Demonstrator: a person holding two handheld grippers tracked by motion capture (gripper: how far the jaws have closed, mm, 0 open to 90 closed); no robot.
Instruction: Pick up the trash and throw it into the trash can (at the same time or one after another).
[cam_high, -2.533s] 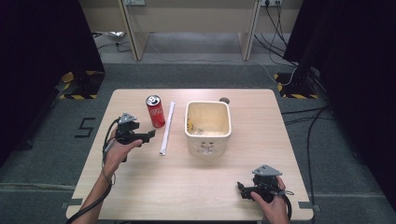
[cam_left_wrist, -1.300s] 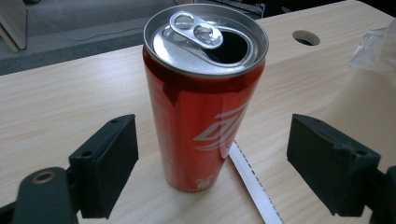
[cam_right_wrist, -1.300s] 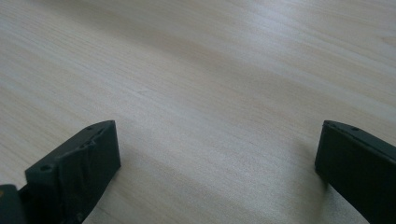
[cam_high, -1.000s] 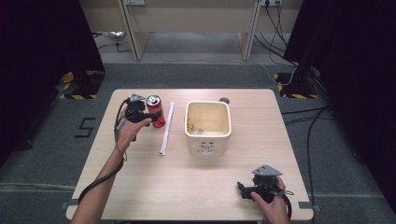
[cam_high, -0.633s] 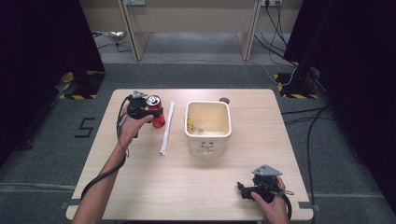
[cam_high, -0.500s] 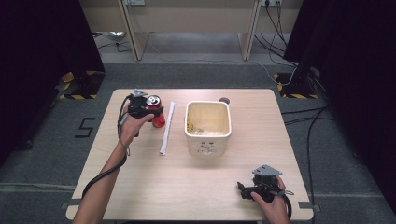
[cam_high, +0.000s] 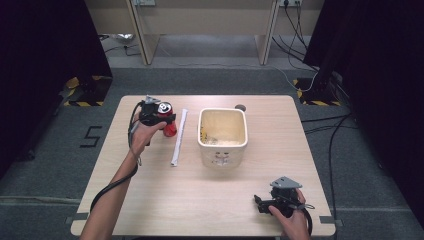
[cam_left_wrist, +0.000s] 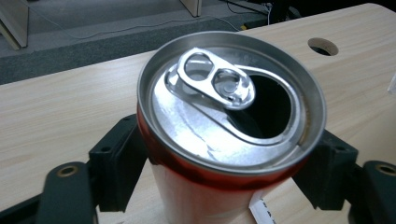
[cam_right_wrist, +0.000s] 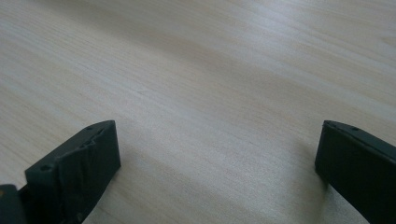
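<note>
A red drink can (cam_high: 170, 129) with its tab opened stands upright at the back left of the wooden table (cam_high: 150, 200). My left gripper (cam_high: 162, 116) reaches it from the left. In the left gripper view the can (cam_left_wrist: 224, 107) sits between the two black jaws. The jaws have just been closing, and both pads now touch the can's sides. My right gripper (cam_high: 259, 202) rests low over the table near the front right corner. In the right gripper view the right gripper (cam_right_wrist: 217, 163) stands open with bare wood between its jaws.
A cream square bin (cam_high: 222, 145) stands in the middle of the table, with a few scraps inside. A long white paper-wrapped stick (cam_high: 178, 137) lies between the can and the bin. A round cable hole (cam_high: 240, 106) is behind the bin.
The left hand has moved up the table from the left middle to the can and brought its jaws around it. The right hand has stayed where it was.
</note>
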